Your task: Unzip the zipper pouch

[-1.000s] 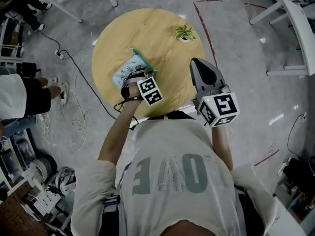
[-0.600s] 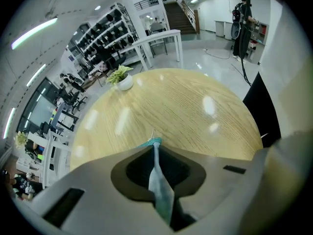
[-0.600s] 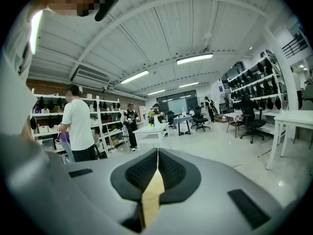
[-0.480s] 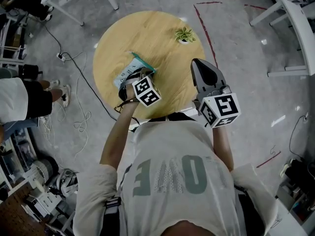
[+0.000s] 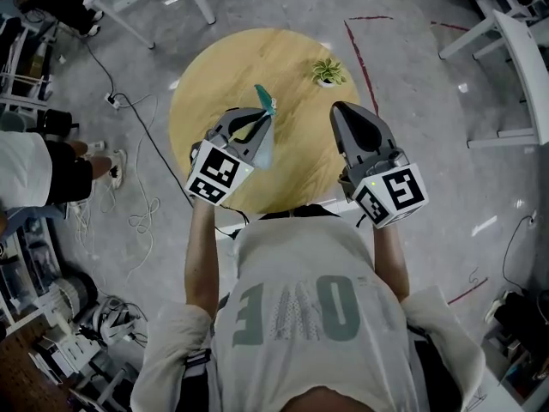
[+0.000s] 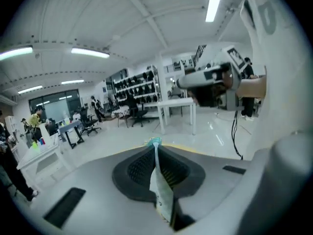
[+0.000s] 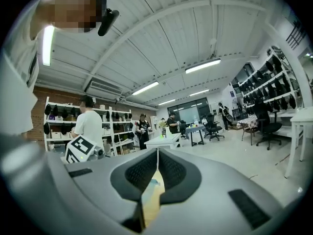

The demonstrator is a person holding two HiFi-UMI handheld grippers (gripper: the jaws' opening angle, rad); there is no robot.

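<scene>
The zipper pouch (image 5: 262, 136), pale with a teal edge, hangs on edge above the round wooden table (image 5: 214, 71). My left gripper (image 5: 256, 120) is shut on it, and the teal corner (image 5: 266, 101) pokes out past the jaws. In the left gripper view the pouch (image 6: 162, 196) is clamped thin between the black pads (image 6: 139, 168), with its teal tip (image 6: 154, 142) at the top. My right gripper (image 5: 345, 112) hovers over the table's right edge, shut and empty, apart from the pouch. In the right gripper view its pads (image 7: 142, 170) meet with nothing between them.
A small potted plant (image 5: 327, 71) stands at the table's far right. Cables (image 5: 129, 114) trail over the floor at left, near a bystander (image 5: 34, 170). White tables (image 5: 515, 50) stand at right. Red tape (image 5: 360, 54) marks the floor.
The pouch lay flat on the table earlier. My left gripper shut on it and raised it off the table, turning upward. The right gripper barely moved.
</scene>
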